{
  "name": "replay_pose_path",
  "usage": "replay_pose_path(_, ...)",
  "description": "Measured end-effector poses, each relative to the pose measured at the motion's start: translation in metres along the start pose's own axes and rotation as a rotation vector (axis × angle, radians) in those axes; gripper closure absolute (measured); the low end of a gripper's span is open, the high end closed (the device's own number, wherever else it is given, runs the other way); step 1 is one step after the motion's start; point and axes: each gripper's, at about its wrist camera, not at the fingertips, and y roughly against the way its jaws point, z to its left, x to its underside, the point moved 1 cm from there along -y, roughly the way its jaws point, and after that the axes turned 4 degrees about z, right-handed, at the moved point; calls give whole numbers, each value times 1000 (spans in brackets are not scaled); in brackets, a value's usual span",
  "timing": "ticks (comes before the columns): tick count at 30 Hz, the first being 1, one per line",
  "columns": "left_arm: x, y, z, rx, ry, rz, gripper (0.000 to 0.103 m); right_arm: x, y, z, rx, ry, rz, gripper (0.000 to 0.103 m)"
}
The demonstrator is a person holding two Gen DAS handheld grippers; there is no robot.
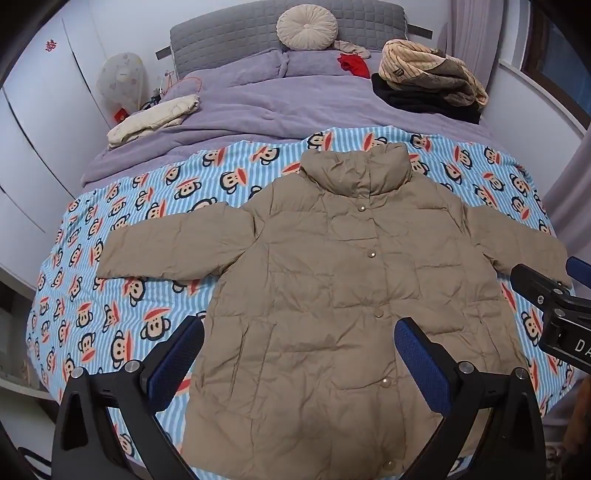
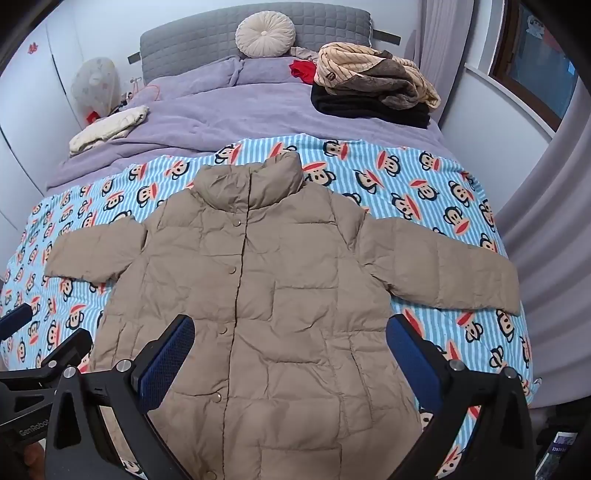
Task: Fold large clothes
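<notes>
A tan puffer jacket lies flat and face up on a blue striped monkey-print blanket, sleeves spread to both sides, collar toward the headboard. It also shows in the right wrist view. My left gripper is open and empty, held above the jacket's lower front. My right gripper is open and empty too, above the lower front. The right gripper also shows at the right edge of the left wrist view, near the right sleeve's cuff.
Behind the blanket lies a purple duvet. On it are a folded cream garment, a pile of dark and striped clothes and a red item. A round cushion leans on the grey headboard. Curtains hang on the right.
</notes>
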Motion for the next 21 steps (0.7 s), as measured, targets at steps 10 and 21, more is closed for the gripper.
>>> replay_pose_path(10,0,-1,1,-8,6,5,0,-2,-1,-1,-4,0,3,0)
replay_pose_path(21,1,0,2,-12,7,3,0,-1,-2,0,-12,-2,8,0)
